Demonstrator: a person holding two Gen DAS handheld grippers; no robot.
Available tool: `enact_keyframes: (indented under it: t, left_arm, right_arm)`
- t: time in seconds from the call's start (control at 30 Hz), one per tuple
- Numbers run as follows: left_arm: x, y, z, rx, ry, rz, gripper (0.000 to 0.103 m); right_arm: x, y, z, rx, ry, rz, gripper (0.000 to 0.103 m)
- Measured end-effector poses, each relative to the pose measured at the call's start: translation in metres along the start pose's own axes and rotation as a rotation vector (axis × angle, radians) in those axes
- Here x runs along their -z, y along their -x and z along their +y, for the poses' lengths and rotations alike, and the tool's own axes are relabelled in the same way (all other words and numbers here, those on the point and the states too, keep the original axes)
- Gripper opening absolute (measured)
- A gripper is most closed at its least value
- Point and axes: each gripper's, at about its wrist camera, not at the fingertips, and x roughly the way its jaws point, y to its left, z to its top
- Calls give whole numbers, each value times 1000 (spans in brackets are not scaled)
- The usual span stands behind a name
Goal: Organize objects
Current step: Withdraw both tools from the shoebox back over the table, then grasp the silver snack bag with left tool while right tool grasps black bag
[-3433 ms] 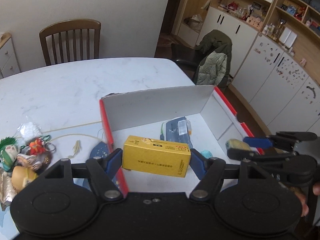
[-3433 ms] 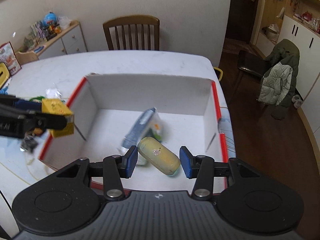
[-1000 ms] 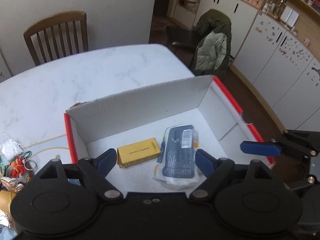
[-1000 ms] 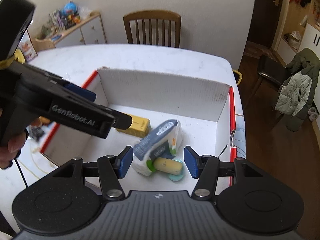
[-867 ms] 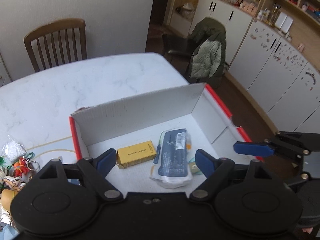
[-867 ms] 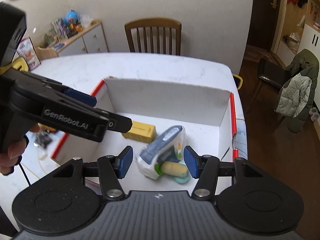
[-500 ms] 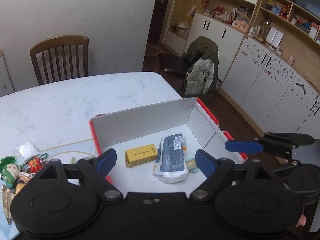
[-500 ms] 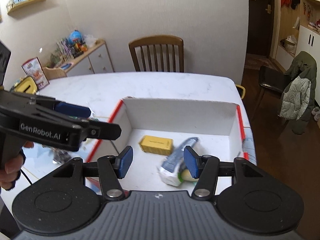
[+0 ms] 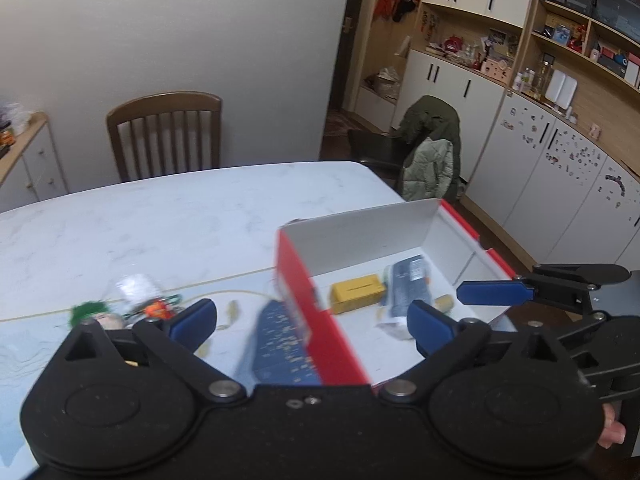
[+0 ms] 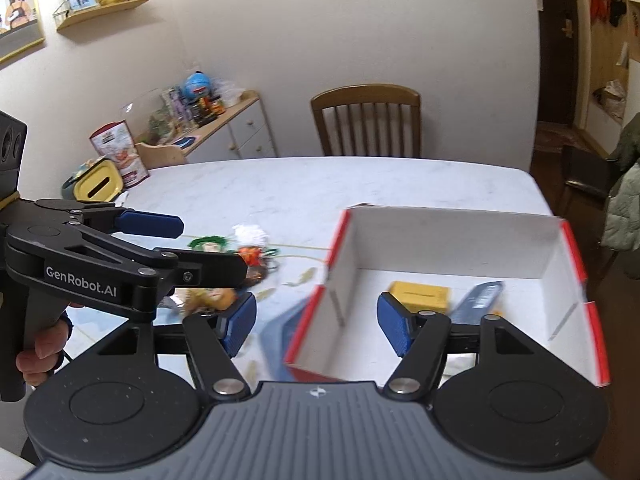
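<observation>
Two claws opening and empty, left claw [image 9: 311, 320] wide, right claw [image 10: 316, 322] narrower, above the red-edged box [image 10: 452, 240].

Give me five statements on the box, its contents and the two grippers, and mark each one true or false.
1. The yellow carton lies inside the red-edged box. True.
2. The left gripper is clamped on the yellow carton. False: its jaws are opening and nothing is between the pads.
3. The dark blue packet lies on the table outside the box. False: it lies in the box, beside the carton.
4. A cluster of small toys and keychains lies on the table outside the box. True.
5. The right gripper holds the packet. False: its jaws are opening with nothing gripped.
</observation>
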Motion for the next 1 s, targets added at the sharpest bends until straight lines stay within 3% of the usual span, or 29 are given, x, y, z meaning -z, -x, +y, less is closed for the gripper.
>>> enact_keyframes:
  t: [0.17,0.7,1.0]
  left_arm:
    - [11,11,30,-14,12,2,102]
    - [49,2,137,-60,125,89,103]
    - [69,-17,176,-69,172,134,103]
  right_arm:
    - [2,-12,30,-18,25,-2,76]
    - [21,-88,102,-5,53,99,79]
    - [28,-130,130,2,52,157,79]
